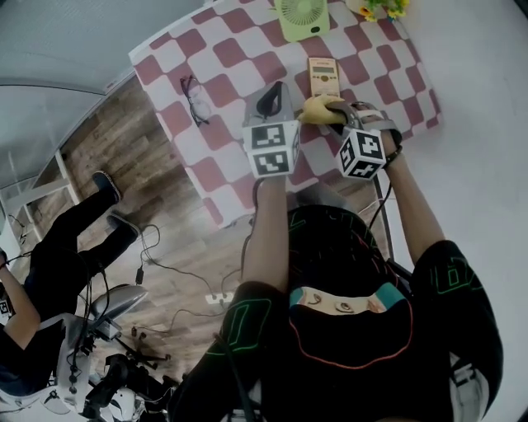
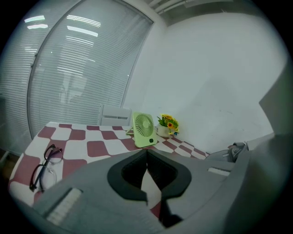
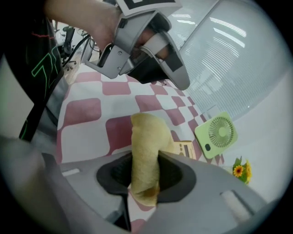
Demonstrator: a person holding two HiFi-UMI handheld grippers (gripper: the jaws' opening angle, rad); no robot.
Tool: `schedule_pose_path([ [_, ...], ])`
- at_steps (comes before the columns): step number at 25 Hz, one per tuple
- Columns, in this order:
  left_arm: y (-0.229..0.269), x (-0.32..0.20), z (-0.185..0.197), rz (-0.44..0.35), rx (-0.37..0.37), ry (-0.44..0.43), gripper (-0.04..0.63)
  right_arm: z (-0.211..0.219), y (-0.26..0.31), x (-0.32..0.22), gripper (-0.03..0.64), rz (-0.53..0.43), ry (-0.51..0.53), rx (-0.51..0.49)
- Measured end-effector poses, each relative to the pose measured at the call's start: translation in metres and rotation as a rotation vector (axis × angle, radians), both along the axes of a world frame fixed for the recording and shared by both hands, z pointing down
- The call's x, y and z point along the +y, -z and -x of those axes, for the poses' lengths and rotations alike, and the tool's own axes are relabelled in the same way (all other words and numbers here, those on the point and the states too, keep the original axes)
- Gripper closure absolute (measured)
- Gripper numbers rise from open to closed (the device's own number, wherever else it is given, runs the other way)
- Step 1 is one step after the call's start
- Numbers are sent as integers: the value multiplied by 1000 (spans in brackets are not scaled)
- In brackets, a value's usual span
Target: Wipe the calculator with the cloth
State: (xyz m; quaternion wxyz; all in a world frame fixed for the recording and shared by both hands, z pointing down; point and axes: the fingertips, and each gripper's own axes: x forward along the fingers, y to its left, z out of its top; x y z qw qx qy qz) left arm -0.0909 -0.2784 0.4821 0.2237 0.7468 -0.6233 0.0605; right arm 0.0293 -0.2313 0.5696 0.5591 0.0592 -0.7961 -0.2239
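Observation:
The tan calculator [image 1: 322,76] lies flat on the red-and-white checked table [image 1: 223,58], just short of the green fan. My right gripper [image 1: 345,115] is shut on a folded yellow cloth [image 1: 322,110], which hangs just near of the calculator's lower edge. In the right gripper view the cloth [image 3: 146,132] stands pinched between the jaws of the right gripper [image 3: 145,161], and the calculator [image 3: 185,148] peeks out behind it. My left gripper [image 1: 272,99] hovers to the left of the cloth, shut and empty [image 2: 146,157].
A green desk fan [image 1: 302,16] and a small pot of flowers [image 1: 384,8] stand at the table's far edge. Black glasses [image 1: 195,97] lie on the left part of the table. A seated person [image 1: 58,264] and cables are on the wooden floor at left.

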Motion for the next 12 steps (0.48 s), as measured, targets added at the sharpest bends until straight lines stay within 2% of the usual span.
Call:
schedule_pose_path([
  [4,13,2,-4,-15,-1,26,586,-4,7,14,499,177,-77,-39],
  [6,23,6,-8,-31,1,36,586,-6,17,16,497,248,-141,-100],
  [9,35,10,-17,-56,-5,47,586,-12,40,6,497,303,-265,-271],
  [12,45,19,-29,-78,-15,51,586,-26,66,-14,498,306,-402,-462],
])
